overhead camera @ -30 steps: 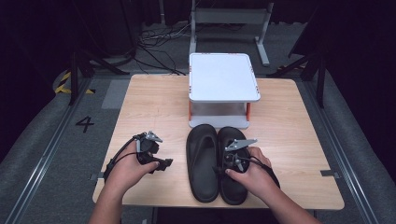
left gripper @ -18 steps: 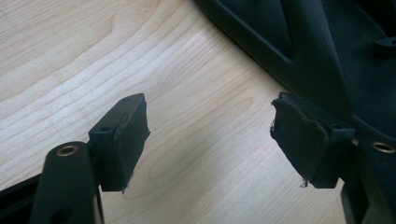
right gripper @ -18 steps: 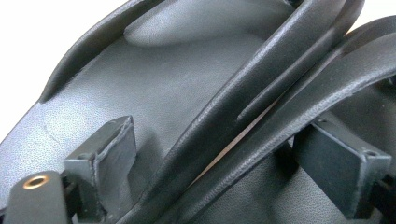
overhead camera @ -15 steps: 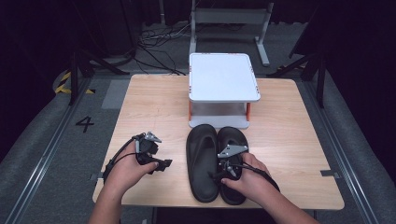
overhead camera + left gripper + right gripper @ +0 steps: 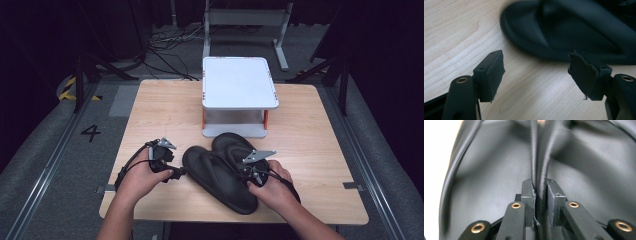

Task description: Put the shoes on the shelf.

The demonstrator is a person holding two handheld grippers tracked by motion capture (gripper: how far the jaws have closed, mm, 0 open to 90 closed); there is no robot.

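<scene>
Two black flip-flops lie slanted side by side on the wooden table (image 5: 165,115), the nearer flip-flop (image 5: 215,180) in front of the farther flip-flop (image 5: 232,146). My right gripper (image 5: 251,171) sits over them, shut on two black straps (image 5: 541,170) pinched together between its pads. My left gripper (image 5: 178,172) rests on the table just left of the nearer flip-flop. In the left gripper view, that gripper (image 5: 536,72) stands open with only bare wood between its pads, and the flip-flop's rounded end (image 5: 564,37) lies a short way ahead.
A white two-level stand (image 5: 240,82) with orange posts stands at the back middle of the table, just beyond the flip-flops. Bare wood stretches left and right of it. Dark floor, cables and frame legs surround the table.
The flip-flops have swung from lying straight to slanting, their far ends moving left toward the left gripper. The right hand has shifted slightly with them. The left hand has stayed put.
</scene>
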